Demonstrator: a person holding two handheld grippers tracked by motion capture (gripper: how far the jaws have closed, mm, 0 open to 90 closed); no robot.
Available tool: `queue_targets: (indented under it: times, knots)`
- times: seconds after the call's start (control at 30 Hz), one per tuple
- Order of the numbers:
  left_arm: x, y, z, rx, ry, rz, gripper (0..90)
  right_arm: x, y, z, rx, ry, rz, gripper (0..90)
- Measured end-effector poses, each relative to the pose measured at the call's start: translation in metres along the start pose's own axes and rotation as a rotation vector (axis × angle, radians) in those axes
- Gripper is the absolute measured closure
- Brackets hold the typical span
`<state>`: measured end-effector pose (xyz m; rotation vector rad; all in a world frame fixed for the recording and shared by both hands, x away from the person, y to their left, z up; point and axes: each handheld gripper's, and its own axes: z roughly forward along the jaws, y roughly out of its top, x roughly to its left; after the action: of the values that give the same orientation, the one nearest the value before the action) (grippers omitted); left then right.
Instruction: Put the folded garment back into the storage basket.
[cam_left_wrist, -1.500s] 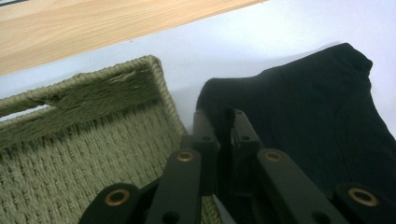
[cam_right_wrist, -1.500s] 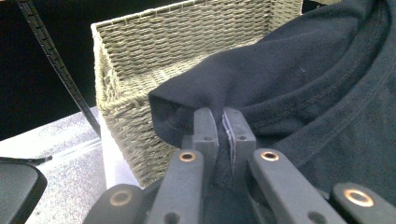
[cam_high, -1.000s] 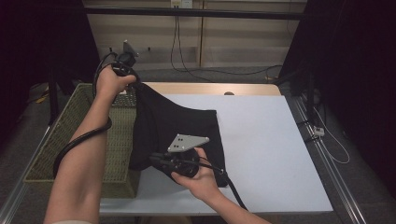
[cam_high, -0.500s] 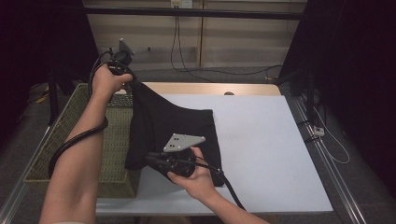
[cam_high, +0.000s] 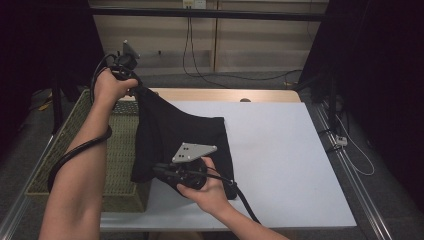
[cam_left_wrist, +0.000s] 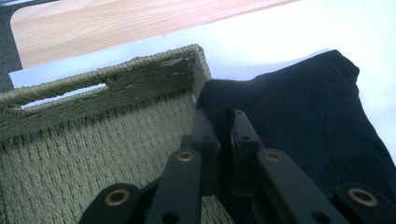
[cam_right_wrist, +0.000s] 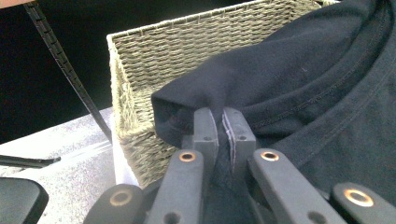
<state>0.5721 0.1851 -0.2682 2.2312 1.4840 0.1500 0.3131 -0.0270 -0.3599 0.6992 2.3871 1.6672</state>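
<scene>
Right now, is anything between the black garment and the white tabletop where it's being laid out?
Nothing visible does. Both tools, left tool and right tool, grip the black garment, hanging over the bare white tabletop beside the woven basket.

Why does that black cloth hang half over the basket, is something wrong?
Nothing looks damaged or spilled. The cloth hangs askew because both tongs pinch it: the left tongs hold one edge up above the basket, the right tongs another edge low by the table.
</scene>
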Motion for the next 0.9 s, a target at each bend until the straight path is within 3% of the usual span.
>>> queue_targets:
  times: [0.9]
  knots:
    - [0.015,0.004,-0.026,-0.010,0.016,0.001,84.3,0.011,0.020,0.020,-0.035,0.033,0.001,86.1]
